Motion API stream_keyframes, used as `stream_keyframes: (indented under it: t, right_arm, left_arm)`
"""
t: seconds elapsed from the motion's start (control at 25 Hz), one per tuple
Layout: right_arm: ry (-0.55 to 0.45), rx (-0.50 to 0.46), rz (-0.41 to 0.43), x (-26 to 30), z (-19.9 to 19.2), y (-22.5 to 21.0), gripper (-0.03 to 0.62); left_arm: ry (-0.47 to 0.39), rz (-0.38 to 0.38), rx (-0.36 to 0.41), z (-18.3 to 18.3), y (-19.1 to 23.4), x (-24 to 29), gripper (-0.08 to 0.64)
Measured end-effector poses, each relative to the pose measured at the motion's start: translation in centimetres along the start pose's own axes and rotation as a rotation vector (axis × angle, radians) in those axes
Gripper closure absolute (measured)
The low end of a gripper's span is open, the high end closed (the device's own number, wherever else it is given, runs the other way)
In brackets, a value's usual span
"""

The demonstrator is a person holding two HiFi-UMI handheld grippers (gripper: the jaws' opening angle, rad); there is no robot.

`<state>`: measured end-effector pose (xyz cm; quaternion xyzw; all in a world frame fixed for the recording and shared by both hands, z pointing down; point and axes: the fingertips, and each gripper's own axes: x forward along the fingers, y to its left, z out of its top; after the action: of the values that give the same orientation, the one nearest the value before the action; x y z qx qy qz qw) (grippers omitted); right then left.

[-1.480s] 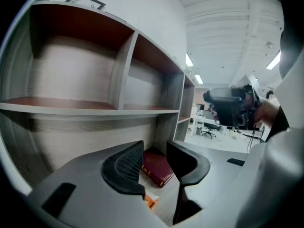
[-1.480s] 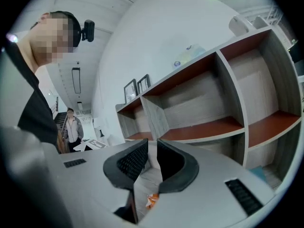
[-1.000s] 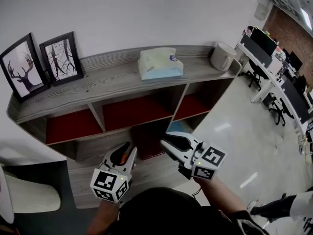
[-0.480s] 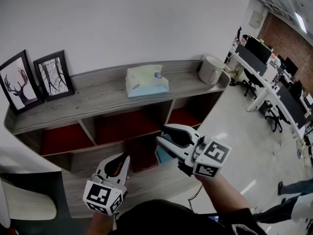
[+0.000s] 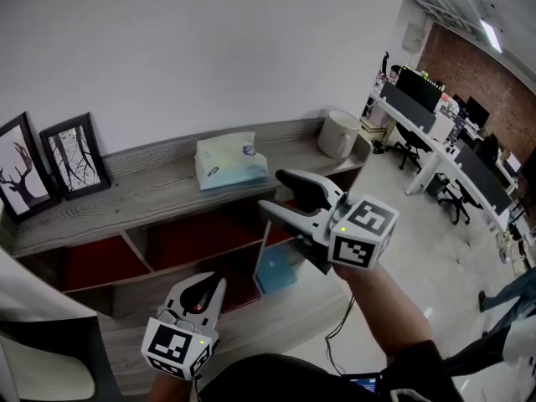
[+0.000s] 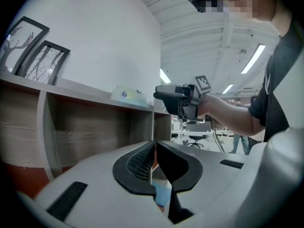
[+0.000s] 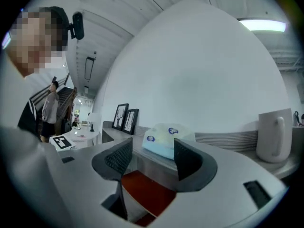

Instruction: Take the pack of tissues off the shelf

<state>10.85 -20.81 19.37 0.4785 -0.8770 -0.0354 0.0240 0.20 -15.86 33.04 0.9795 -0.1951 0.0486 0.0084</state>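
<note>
Right gripper: higher than 1 s ago, now about level w/ the shelf top; jaws have just been opening and stand wide apart, gripping nothing.
Left gripper: low, near the person's body; jaws together, empty.
Pack of tissues: lying on shelf top, between picture frames and mug, ahead of right gripper, untouched.

Pack of tissues is lying on the shelf top, about midway along it. Two picture frames are standing at its left end, against the wall. Mug is standing at the right end, well apart from the pack.
</note>
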Motion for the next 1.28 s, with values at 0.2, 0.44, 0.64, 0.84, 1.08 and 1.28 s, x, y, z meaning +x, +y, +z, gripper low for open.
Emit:
stream_keyframes:
  t: [0.2,0.44,0.64,0.84,1.08,1.28]
  right_arm:
    - [0.056,-0.001,-0.045,2.1,-0.3,-2.9,0.350]
    - [0.132,-0.009,-0.047,3.8,-1.0,-4.1,0.348]
    - [0.202,-0.038,-0.042,4.7,-1.2,-4.6,0.350]
    - [0.281,-0.102,-0.033,5.1,-1.8,-4.1,0.383]
    - [0.285,-0.138,-0.025,5.2,-1.9,-3.6,0.536]
    - [0.243,-0.109,-0.019,4.3,-1.6,-3.2,0.557]
  left_arm:
    - [-0.002,-0.020,-0.004,0.1,0.0,0.5,0.532]
    - [0.008,-0.012,-0.021,-0.5,0.5,0.3,0.532]
    - [0.003,-0.001,-0.021,-0.5,1.0,0.1,0.532]
    - [0.000,0.000,-0.022,-0.5,0.9,-0.1,0.532]
    - [-0.004,-0.001,-0.030,-0.7,0.8,-0.3,0.532]
    - [-0.009,0.000,-0.035,-0.5,0.6,-0.5,0.532]
